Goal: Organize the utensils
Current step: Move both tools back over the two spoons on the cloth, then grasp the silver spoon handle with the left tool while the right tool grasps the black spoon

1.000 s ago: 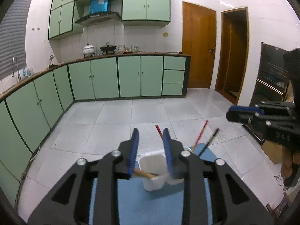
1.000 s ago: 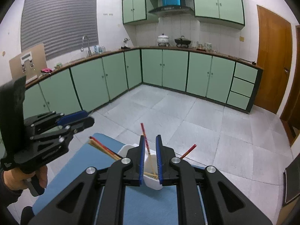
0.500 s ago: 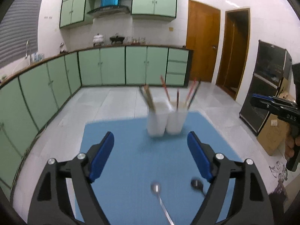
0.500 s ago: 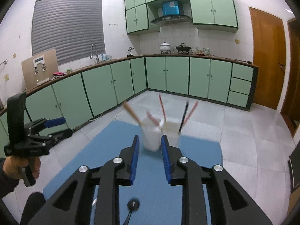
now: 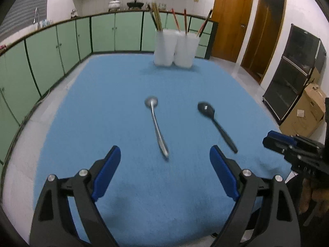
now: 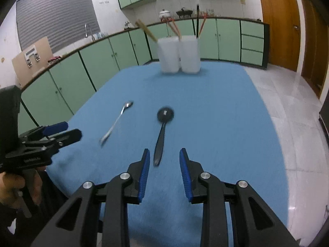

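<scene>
A metal spoon [image 5: 156,126] and a black spoon [image 5: 216,124] lie on the blue table [image 5: 115,103], bowls pointing away from me. Two white holders [image 5: 174,50] with several chopsticks stand at the far edge. My left gripper [image 5: 164,160] is open and empty, just short of the metal spoon's handle. My right gripper [image 6: 163,160] is open and empty, with the black spoon's [image 6: 162,131] handle tip between its fingertips. The metal spoon [image 6: 117,122] lies to its left. The white holders [image 6: 178,54] stand far ahead.
Green kitchen cabinets [image 5: 51,49] line the far wall and left side. Brown doors [image 5: 232,20] and a dark oven cabinet [image 5: 292,72] with a cardboard box [image 5: 304,111] stand to the right. The tiled floor [image 6: 287,107] lies beyond the table's right edge.
Both grippers have pulled back from the holders to the near side of the table and lowered towards the spoons. The left opened wide and the right opened from nearly shut.
</scene>
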The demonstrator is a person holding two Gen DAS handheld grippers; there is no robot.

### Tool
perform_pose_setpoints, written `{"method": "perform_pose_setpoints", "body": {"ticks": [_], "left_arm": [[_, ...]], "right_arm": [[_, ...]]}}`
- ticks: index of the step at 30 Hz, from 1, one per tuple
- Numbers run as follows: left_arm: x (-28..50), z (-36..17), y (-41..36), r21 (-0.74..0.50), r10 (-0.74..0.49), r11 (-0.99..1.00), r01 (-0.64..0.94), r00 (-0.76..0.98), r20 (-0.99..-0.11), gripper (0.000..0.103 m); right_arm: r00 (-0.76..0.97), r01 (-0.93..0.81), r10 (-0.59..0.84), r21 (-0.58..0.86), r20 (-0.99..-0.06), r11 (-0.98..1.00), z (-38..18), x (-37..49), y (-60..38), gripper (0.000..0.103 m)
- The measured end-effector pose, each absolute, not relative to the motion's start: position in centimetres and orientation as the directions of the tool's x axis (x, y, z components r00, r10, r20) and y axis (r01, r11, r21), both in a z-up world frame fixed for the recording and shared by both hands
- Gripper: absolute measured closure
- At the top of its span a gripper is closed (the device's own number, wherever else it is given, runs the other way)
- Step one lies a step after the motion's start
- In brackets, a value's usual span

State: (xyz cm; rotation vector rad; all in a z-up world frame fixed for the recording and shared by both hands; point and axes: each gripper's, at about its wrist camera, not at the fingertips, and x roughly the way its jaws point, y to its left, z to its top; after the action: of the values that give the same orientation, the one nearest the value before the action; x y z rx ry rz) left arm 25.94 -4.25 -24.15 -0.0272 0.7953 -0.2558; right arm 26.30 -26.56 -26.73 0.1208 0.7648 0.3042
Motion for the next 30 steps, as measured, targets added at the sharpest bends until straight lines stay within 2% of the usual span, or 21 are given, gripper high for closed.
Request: {"method": "perform_pose_setpoints", "body": {"ticks": [5,11,17,19,21,26,28,30], "left_arm": [[26.4,-26.3,-4.6,-0.131,-0.215,0.976,0.177,0.649,-0.730,0.017],[26.9,-28.3,-5.5,-0.085,-0.172,0.983,0.165,0.636,-0.752,0.017],[27.1,-28.5,-5.2,-0.049,-0.142,0.987,0.156,0.665,-0.733,0.017],[27.3,-28.5,-5.2,-0.032,-0.130,0.987,0.156,0.673,-0.728,0.017],[27.5,-28.5,-5.2,-0.045,-0.138,0.987,0.153,0.677,-0.722,0.017],[28.1,-28.5,-5.5,-0.051,-0.151,0.985,0.165,0.679,-0.718,0.018],[28.2,-28.4,-5.6,-0.063,-0.166,0.983,0.173,0.679,-0.715,0.023],[28.6,-28.4,-5.9,-0.072,-0.178,0.981,0.182,0.677,-0.714,0.034]], "right_arm": [[0.661,-0.242,0.322,0.213,-0.678,0.947,-28.3,26.6,-25.1,0.073],[0.648,-0.248,0.314,0.197,-0.694,0.949,-29.4,27.9,-24.9,0.074],[0.659,-0.275,0.296,0.145,-0.691,0.950,-30.1,28.9,-24.3,0.076],[0.669,-0.282,0.282,0.117,-0.688,0.952,-30.2,29.0,-24.1,0.080],[0.674,-0.281,0.278,0.110,-0.685,0.953,-30.3,29.2,-24.4,0.092],[0.659,-0.267,0.318,0.183,-0.681,0.946,-30.2,29.5,-25.9,0.093],[0.649,-0.244,0.346,0.246,-0.677,0.938,-30.2,29.8,-26.7,0.093],[0.650,-0.220,0.352,0.277,-0.674,0.935,-30.2,29.9,-27.3,0.093]]}}
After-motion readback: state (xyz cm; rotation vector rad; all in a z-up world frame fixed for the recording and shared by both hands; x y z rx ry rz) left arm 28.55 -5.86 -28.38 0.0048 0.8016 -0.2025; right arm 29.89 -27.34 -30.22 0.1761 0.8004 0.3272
